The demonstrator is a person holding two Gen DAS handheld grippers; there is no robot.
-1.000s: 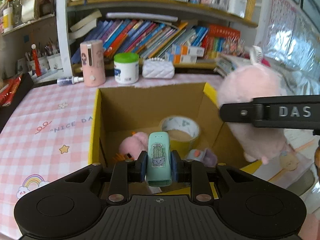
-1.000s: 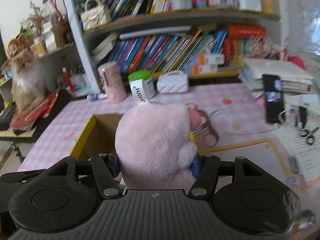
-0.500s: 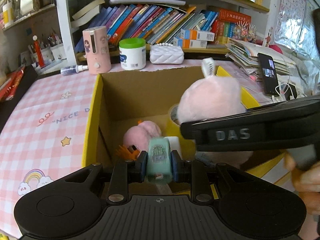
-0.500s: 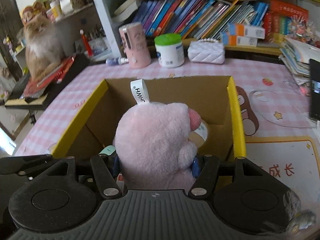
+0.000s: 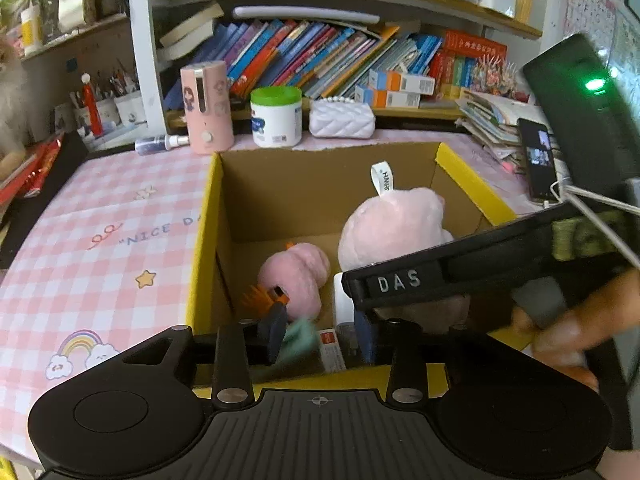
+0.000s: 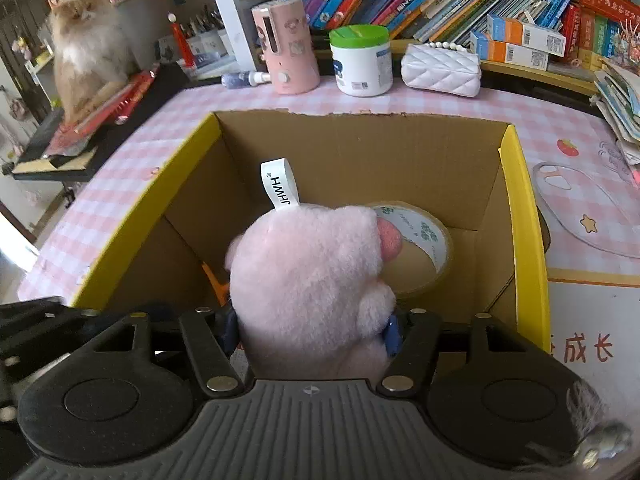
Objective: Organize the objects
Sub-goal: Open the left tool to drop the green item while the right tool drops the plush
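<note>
A yellow-rimmed cardboard box (image 5: 204, 240) (image 6: 524, 220) stands open on the pink checked table. My left gripper (image 5: 320, 338) hangs over its near edge with its jaws opening. The mint green toy (image 5: 298, 336) is a blur between them, tilted and free of the pads. My right gripper (image 6: 312, 332) holds a big pink plush (image 6: 308, 272) (image 5: 392, 220) low inside the box. Its jaws are opening, with the pads still against the plush's sides. A smaller pink plush (image 5: 296, 276), an orange comb-like piece (image 5: 260, 300) and a tape roll (image 6: 416, 248) lie on the box floor.
Behind the box stand a pink cylinder (image 6: 286, 48), a green-lidded white jar (image 6: 362, 60) and a white quilted purse (image 6: 440, 66). A cat (image 6: 86, 40) sits on a side shelf at the left. A phone (image 5: 538, 168) and stacked books lie right of the box. A hand (image 5: 572, 320) grips the right tool.
My left jaws have parted and the mint toy has dropped from upright between the pads to a tilted blur. The right gripper has carried the big plush down into the box.
</note>
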